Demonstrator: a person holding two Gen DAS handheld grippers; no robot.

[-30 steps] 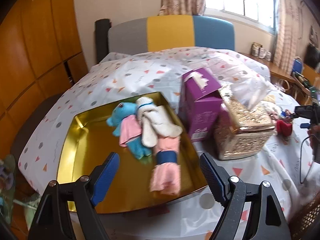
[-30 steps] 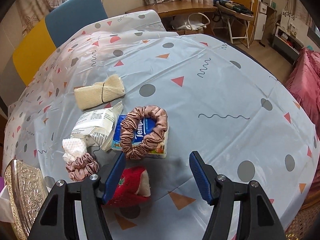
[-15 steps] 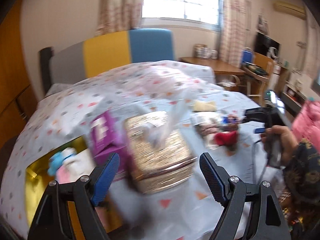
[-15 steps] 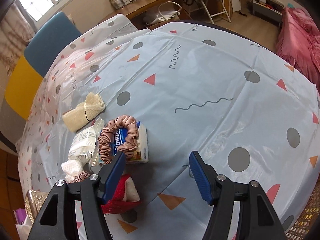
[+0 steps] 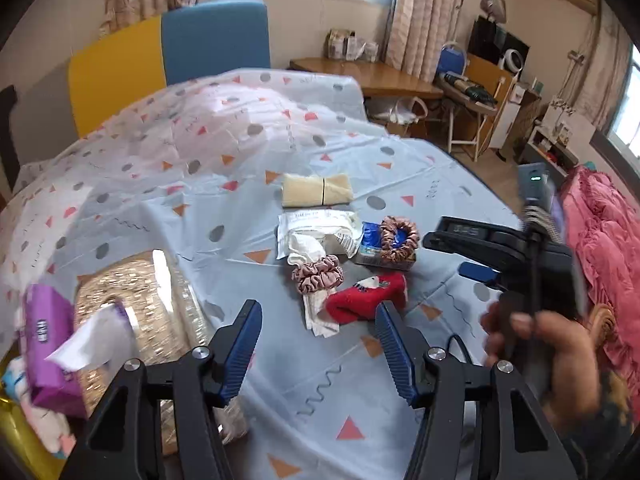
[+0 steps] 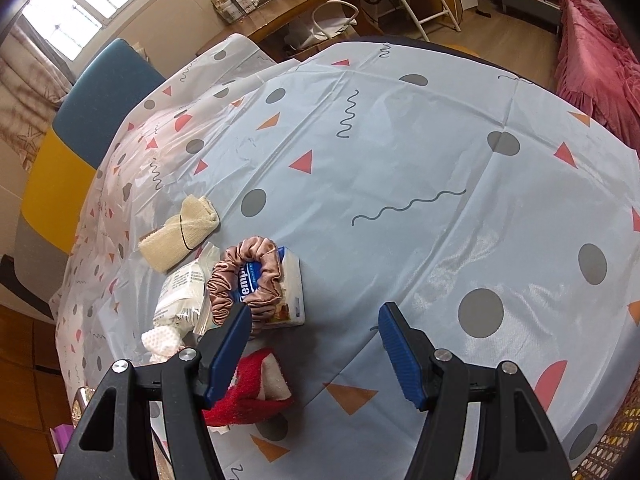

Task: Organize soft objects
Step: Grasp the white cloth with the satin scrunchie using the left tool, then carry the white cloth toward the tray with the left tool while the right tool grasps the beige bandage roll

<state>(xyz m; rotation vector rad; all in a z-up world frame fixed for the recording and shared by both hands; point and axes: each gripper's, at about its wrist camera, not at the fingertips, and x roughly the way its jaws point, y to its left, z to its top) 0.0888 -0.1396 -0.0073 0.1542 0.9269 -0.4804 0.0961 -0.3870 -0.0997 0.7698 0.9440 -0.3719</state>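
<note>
You are in a lived-in home room: a table under a pale plastic cloth with triangles and dots (image 6: 400,152), patterned window curtains (image 5: 416,16), a wooden desk with clutter (image 5: 372,76), and a pink ruffled bedspread (image 5: 608,240).

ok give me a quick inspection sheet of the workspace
surface: tablecloth, patterned, wrinkled
job's things: red sock, two scrunchies, cream cloth, loose on the cloth
clutter: tissue pack under one scrunchie; wipes pack; gold box; purple box
grippers: left gripper closing, nothing between its jaws; right gripper open, empty
cables: black cable near the right hand
surroundings: chair, desk, pink bedding
</note>
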